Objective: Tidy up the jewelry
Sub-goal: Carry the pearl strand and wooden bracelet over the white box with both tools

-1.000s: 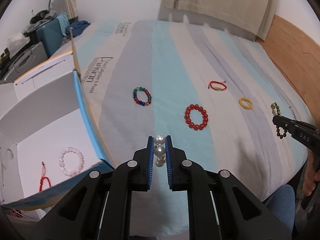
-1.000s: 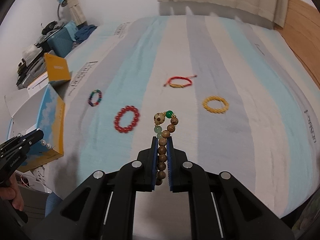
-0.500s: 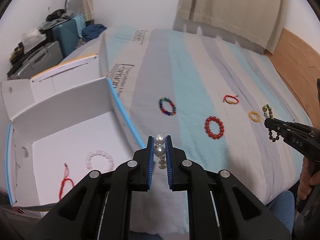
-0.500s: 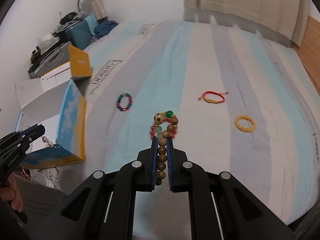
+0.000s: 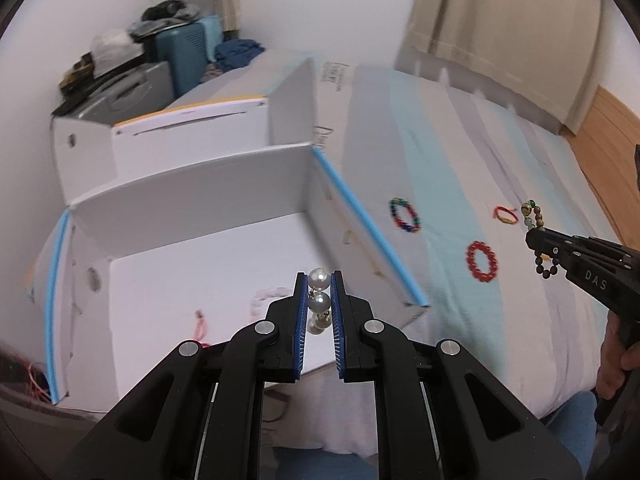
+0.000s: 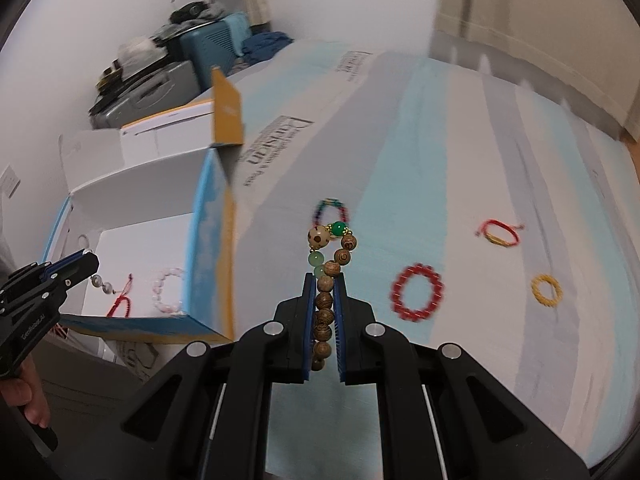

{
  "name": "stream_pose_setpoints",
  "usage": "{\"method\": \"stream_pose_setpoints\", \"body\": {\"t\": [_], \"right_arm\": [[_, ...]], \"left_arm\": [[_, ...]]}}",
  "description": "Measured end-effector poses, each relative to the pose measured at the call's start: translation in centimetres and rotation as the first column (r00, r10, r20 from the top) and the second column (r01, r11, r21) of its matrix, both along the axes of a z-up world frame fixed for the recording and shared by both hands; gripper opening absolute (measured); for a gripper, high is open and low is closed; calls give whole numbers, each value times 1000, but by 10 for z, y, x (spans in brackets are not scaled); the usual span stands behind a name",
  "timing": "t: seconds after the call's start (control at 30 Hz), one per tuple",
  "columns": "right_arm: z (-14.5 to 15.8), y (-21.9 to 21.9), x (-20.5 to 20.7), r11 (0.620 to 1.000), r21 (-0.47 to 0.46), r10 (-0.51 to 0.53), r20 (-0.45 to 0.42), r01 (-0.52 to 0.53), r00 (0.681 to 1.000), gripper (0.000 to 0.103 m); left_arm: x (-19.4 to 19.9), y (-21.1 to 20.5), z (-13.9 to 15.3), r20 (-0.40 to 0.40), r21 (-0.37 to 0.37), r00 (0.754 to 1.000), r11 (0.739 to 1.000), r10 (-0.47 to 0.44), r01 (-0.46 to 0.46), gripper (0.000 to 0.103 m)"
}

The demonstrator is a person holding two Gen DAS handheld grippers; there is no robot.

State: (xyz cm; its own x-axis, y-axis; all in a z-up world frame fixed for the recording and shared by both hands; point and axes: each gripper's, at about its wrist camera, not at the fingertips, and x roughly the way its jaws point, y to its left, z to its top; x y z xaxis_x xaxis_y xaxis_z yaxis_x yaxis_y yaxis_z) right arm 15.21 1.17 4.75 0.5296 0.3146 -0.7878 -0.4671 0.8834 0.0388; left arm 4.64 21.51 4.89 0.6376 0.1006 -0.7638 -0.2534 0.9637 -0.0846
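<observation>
My left gripper (image 5: 319, 276) is shut on a pearl bracelet (image 5: 319, 301) and hangs over the inside of the open white box (image 5: 200, 200). A pink bead bracelet (image 5: 266, 294) and a red cord bracelet (image 5: 200, 326) lie on the box floor. My right gripper (image 6: 324, 277) is shut on a wooden bead bracelet (image 6: 325, 304) with green beads, above the striped bed to the right of the box (image 6: 208, 240). On the bed lie a multicolour bracelet (image 6: 332, 210), a red bead bracelet (image 6: 418, 292), a yellow bracelet (image 6: 546, 289) and a red-and-yellow cord bracelet (image 6: 500, 234).
The box's blue-edged right wall (image 5: 368, 236) stands between the two grippers, with an orange flap (image 6: 227, 110) raised behind it. Suitcases and piled clutter (image 5: 160, 52) fill the far left corner. A curtain (image 5: 500, 32) hangs beyond the bed. A hand (image 6: 24, 396) grips the left handle.
Both grippers have swung left toward the box, each still holding its bracelet. The left one now hangs over the box's inside instead of over the bed.
</observation>
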Motion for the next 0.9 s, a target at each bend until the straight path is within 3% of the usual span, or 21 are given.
{"method": "stream_pose_setpoints", "body": {"t": [0.57,0.9], "right_arm": [[1,130,-25,979,-5,205,8,-205,979,8],[-27,188,-35,956,-12,291,-79,-293,953,8]], "left_arm": [[-40,85,-13,-42,-7,988,989,149,-150,10],[-53,126,-40,-107,-35,968,972,226,-231,10]]}}
